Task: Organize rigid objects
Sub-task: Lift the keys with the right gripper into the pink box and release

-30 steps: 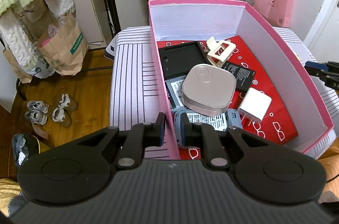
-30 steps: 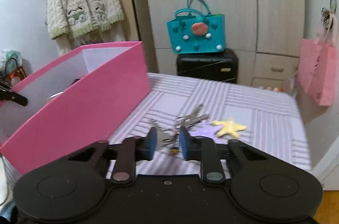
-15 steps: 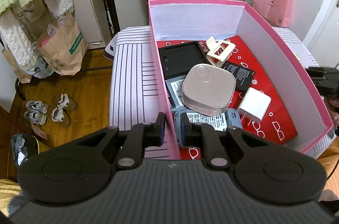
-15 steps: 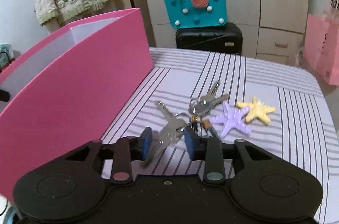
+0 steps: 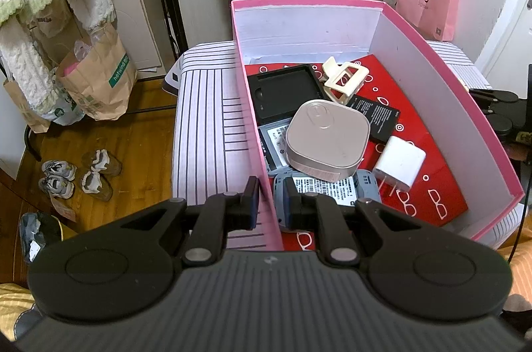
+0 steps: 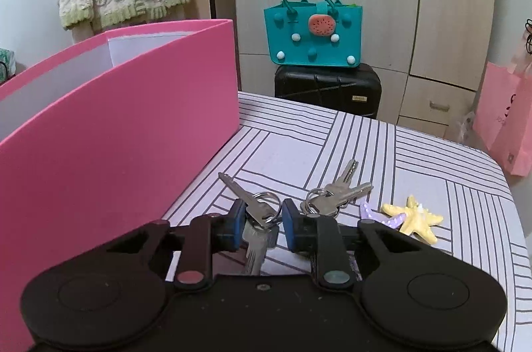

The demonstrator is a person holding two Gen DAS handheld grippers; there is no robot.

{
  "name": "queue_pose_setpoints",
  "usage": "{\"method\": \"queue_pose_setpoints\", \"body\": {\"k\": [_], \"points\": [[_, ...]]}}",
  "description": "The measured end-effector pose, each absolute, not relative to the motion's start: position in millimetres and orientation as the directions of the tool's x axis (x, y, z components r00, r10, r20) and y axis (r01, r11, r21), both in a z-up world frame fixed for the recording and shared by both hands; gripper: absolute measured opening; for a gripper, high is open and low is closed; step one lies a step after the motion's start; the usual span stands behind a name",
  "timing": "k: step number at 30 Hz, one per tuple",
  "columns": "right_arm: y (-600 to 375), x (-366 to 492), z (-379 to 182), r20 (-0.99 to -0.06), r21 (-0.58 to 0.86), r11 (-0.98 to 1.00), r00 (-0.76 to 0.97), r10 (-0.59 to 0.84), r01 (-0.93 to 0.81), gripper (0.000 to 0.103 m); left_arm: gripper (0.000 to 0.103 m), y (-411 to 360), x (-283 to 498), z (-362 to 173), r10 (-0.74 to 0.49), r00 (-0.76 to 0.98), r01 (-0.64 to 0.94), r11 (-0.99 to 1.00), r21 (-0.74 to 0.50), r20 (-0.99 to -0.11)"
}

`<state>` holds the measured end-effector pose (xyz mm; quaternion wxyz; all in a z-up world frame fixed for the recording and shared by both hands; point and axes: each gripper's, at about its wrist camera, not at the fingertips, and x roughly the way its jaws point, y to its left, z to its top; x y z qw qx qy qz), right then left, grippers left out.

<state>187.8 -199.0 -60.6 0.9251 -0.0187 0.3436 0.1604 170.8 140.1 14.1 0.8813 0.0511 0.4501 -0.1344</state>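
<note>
Our left gripper (image 5: 270, 205) has its fingers (image 5: 250, 202) a narrow gap apart, astride the left wall of the pink box (image 5: 252, 132) at its near corner; whether the pads press the wall we cannot tell. Inside the box lie a tin (image 5: 327, 139), a white charger (image 5: 399, 162), a cream clip (image 5: 344, 79) and a black tray (image 5: 286, 92). Our right gripper (image 6: 260, 224) has its fingers (image 6: 236, 224) moderately apart around a key bunch (image 6: 257, 212), the pads touching the ring and blade. A second key bunch (image 6: 335, 195) and two starfish (image 6: 415, 219) lie just right of it on the striped surface (image 6: 432, 152). The box's outer wall stands close on the left; open surface stretches toward the far and right edges.
</note>
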Motion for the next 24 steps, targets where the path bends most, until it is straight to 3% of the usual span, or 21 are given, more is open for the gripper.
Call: {"method": "queue_pose_setpoints", "body": {"k": [2, 8, 24], "points": [[-200, 185, -58, -0.628, 0.078, 0.947, 0.722, 0.29, -0.312, 0.016, 0.013, 141, 170, 14, -0.193, 0.558, 0.282, 0.959, -0.034, -0.807], [-201, 181, -47, -0.622, 0.113, 0.944, 0.719, 0.31, -0.309, 0.009, 0.013, 142, 172, 14, -0.196, 0.553, 0.281, 0.959, -0.04, -0.81], [-213, 166, 9, -0.589, 0.239, 0.925, 0.713, 0.38, -0.295, 0.008, 0.013, 146, 180, 13, -0.219, 0.518, 0.286, 0.955, -0.074, -0.827]]}}
